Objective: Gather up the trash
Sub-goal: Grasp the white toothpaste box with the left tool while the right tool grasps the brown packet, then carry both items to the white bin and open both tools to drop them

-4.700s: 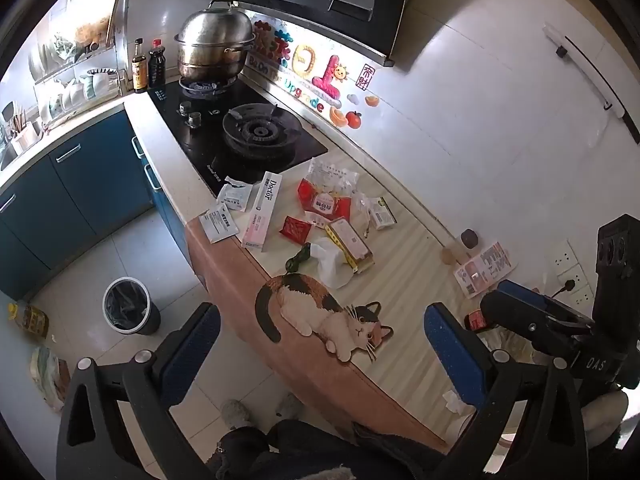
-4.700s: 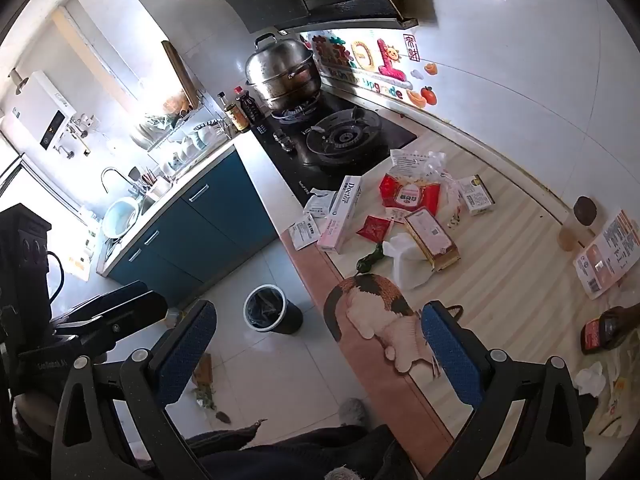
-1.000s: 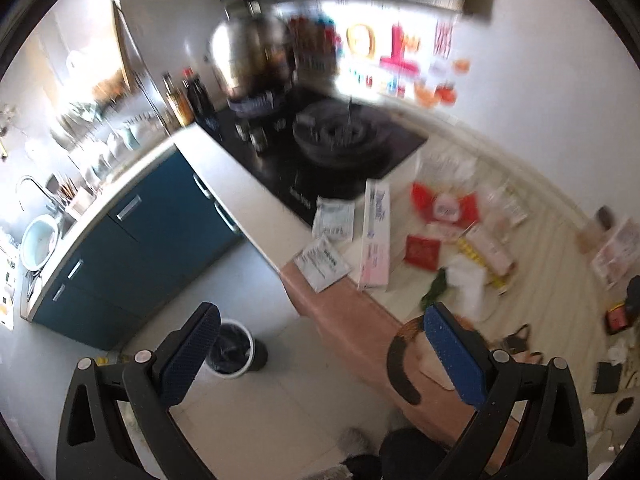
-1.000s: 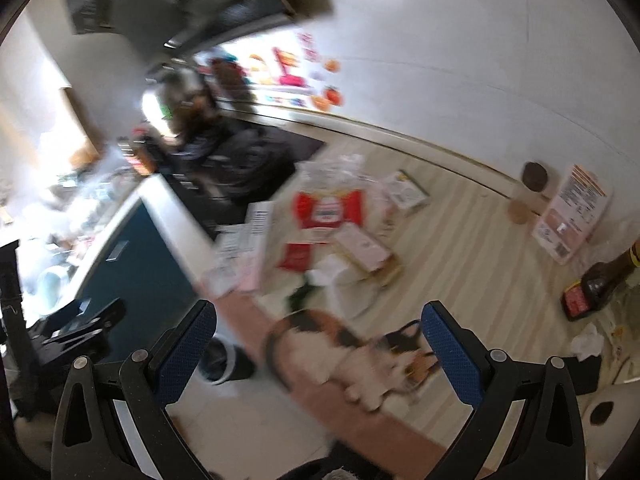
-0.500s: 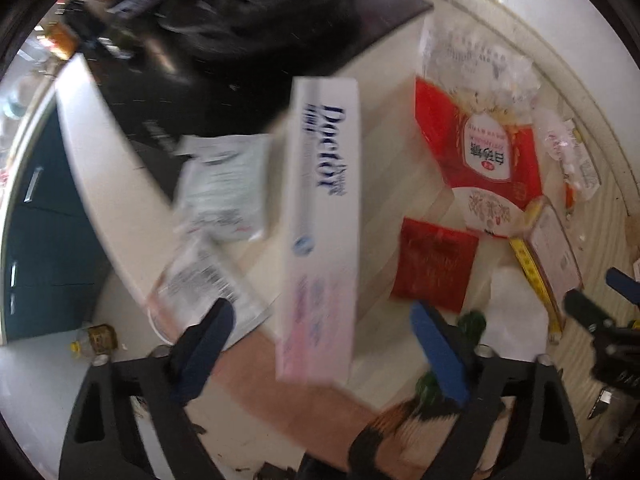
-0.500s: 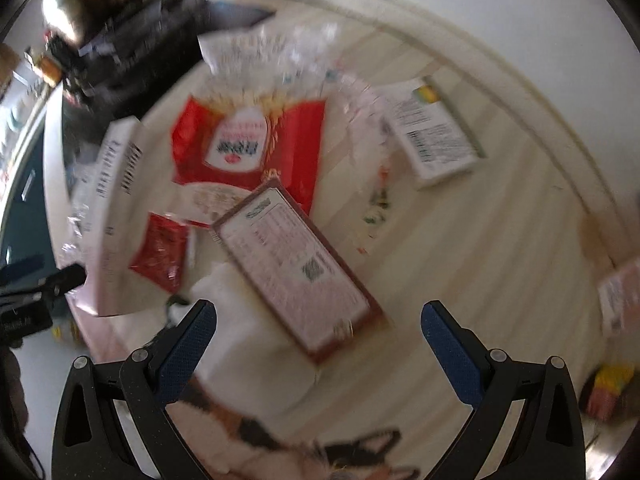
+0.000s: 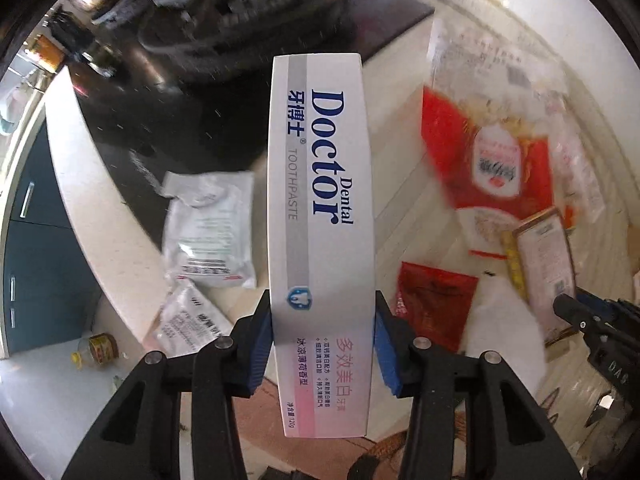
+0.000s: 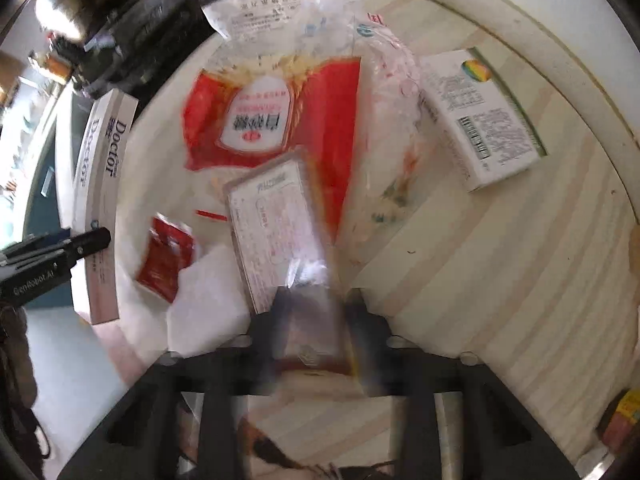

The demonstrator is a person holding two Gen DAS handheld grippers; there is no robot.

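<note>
Running lengthwise away from the left gripper [image 7: 323, 344], the toothpaste box [image 7: 320, 216] is being clamped near its close end. Right of that box, a flat carton [image 8: 276, 224] is being pinched endwise by the blurry right gripper [image 8: 316, 320], looks like.

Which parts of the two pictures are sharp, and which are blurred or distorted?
Left wrist view: the long white toothpaste box between the blue pads of the left gripper is sharp, while the red and white plastic bag and the black stove are smeared. Right wrist view: the right gripper and the flat brown-edged box are motion-blurred. Fisheye distortion curves the striped countertop.
</note>
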